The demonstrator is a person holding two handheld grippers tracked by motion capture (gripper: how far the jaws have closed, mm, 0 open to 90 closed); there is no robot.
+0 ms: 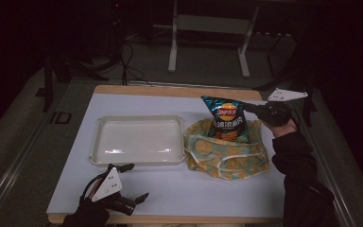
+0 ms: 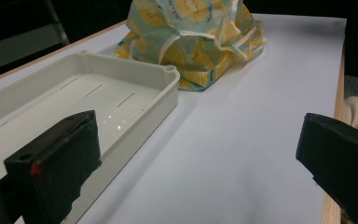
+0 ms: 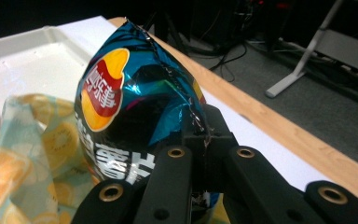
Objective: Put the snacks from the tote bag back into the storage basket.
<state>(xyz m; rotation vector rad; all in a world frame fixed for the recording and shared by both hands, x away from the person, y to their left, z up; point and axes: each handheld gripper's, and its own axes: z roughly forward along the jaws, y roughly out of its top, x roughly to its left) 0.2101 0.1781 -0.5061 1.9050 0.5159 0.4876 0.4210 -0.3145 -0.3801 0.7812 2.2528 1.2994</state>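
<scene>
1. The right gripper (image 1: 256, 108) reaches in from the table's right edge, jaws clamped on the sealed edge of a glossy blue crisp bag (image 1: 226, 119).
2. The crisp bag stands tilted in a yellow lemon-print cloth bag (image 1: 227, 153).
3. The left gripper (image 1: 133, 182) hovers wide open, holding nothing, near the front edge, beside a white plastic tray (image 1: 137, 139).
</scene>
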